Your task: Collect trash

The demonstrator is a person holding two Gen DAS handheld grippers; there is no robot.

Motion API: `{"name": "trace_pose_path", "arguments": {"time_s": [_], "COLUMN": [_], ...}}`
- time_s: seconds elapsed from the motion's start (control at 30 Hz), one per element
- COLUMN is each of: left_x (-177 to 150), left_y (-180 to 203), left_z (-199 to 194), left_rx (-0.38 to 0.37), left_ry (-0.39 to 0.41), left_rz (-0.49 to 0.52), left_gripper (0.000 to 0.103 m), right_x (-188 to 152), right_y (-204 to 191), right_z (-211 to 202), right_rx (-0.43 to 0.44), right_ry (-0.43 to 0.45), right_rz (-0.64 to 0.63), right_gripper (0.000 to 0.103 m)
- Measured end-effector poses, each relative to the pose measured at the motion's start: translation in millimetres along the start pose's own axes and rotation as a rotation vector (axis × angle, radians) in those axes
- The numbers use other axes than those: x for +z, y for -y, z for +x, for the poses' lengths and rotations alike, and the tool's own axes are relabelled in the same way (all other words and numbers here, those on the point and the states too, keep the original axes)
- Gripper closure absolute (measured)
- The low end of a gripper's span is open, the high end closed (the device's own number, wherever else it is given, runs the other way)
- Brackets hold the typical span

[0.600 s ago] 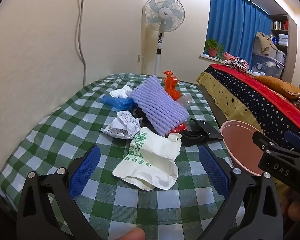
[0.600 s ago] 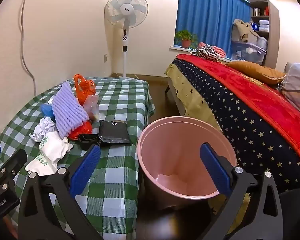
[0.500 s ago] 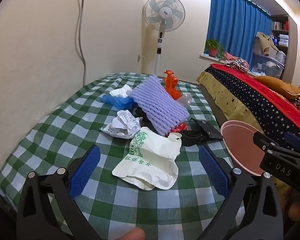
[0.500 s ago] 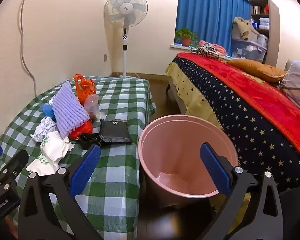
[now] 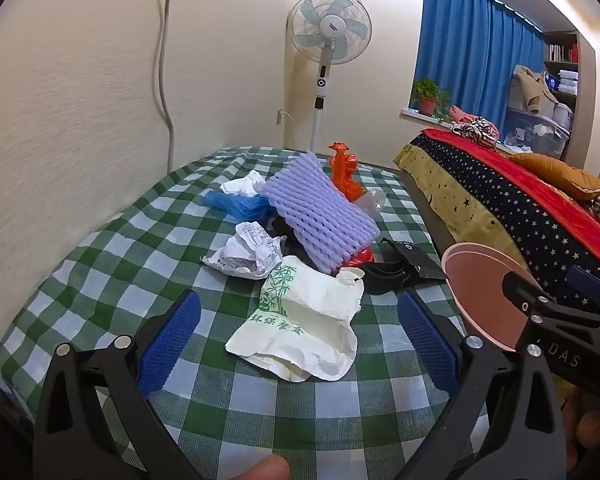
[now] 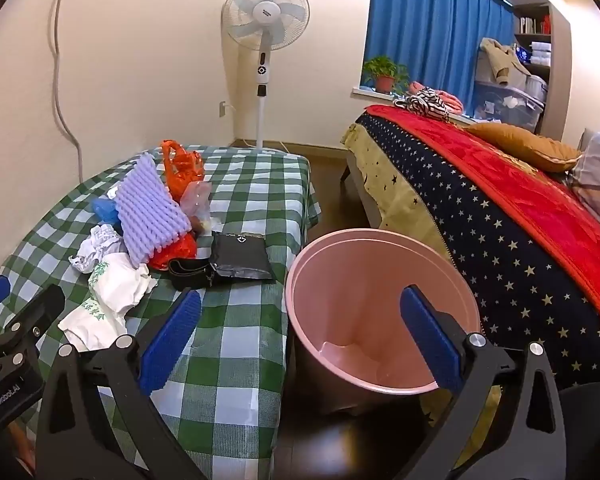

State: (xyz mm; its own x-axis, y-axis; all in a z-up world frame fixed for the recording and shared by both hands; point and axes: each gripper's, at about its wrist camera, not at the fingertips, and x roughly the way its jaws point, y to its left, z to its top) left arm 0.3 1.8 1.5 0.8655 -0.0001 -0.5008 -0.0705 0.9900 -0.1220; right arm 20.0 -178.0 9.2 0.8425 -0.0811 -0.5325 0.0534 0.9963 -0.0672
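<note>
Trash is all uncollected, I judge: the white crumpled paper bag with green bamboo print [image 5: 300, 328], the lilac foam fruit netting [image 5: 320, 216], the orange plastic bag [image 5: 342, 174] and other scraps lie heaped mid-table on the green checked tablecloth [image 5: 100, 280]. The round pink plastic bin [image 6: 380, 312], just off the table's right edge, looks empty. My left tongs [image 5: 298, 340] and right tongs [image 6: 300, 336] both gape, holding nothing.
</note>
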Motion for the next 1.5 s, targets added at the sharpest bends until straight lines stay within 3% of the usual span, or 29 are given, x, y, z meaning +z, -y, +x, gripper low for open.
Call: {"name": "trace_pose_path", "arguments": {"time_s": [1.03, 1.5], "left_x": [2, -1], "left_y": [-1, -11], "left_z": [-4, 2], "left_rx": [-0.005, -0.006], "left_ry": [0.015, -0.018], "left_rz": [-0.016, -0.054], "left_gripper": [0.008, 0.009], "right_x": [2, 3], "right_y": [-3, -3], "right_z": [-2, -2], "right_rx": [0.000, 0.000], "right_ry": [0.005, 0.007], "right_rz": [-0.013, -0.016], "right_gripper": [0.008, 0.008]}}
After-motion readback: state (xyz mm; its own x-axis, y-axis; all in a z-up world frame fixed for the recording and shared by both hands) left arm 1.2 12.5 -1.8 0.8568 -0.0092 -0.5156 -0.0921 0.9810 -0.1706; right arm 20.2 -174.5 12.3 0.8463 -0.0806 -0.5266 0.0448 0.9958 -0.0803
